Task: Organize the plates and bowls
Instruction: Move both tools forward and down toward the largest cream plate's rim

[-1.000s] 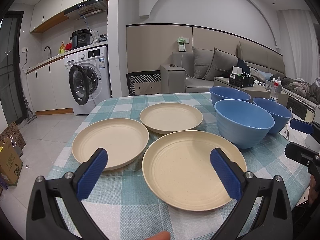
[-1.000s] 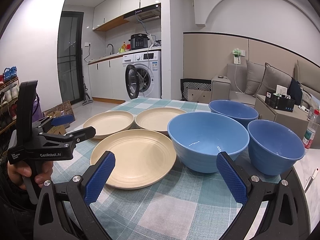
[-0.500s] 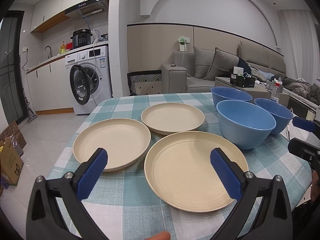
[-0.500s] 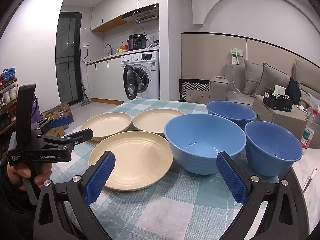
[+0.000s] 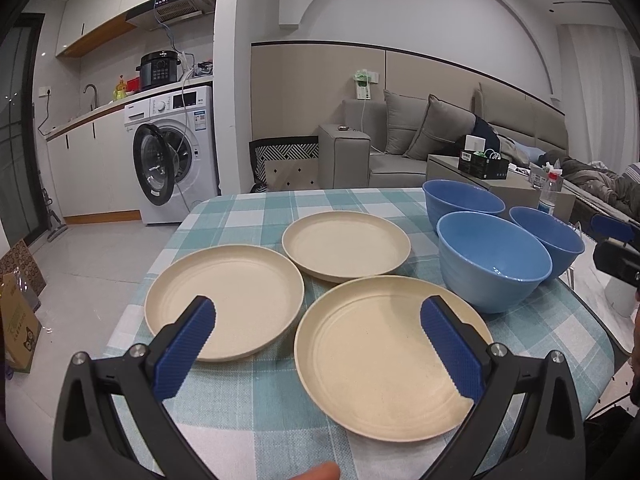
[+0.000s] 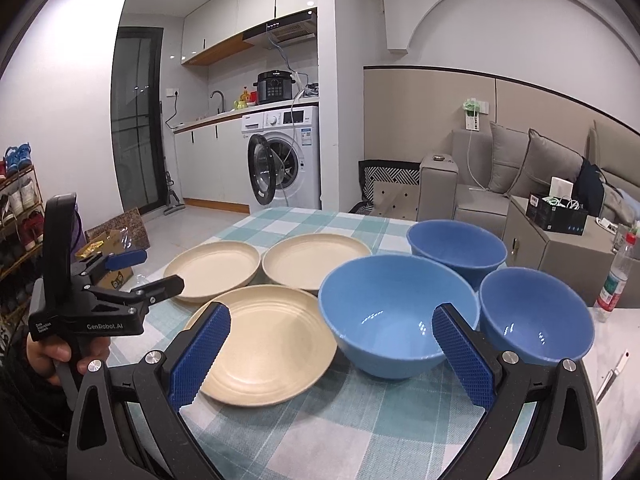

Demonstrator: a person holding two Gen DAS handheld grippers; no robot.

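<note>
Teal-and-white checked cloth covers the worktop [image 5: 256,396], and compared with a second ago we see it from a little farther back and higher: in both wrist views the dishes sit lower and smaller in frame, so we are drawing both claws away from them, not closing in. Nothing on the cloth has moved. The nearest cream plate [image 5: 392,360] lies closest to us, the left cream plate [image 5: 224,304] just beside it and the far cream plate [image 5: 346,244] behind, rims close or overlapping. To their right stand the big blue bowl [image 6: 398,316], the back blue bowl [image 6: 456,248] and the small blue bowl [image 6: 536,316], clustered, all upright and unstacked. Our left claw [image 5: 318,346] hangs wide and empty above the nearest plate; our right claw [image 6: 330,356] is equally wide and empty, facing the big bowl. We judge that sorting has not begun: no stacking yet, and the retreat looks like lining up a first grasp.
</note>
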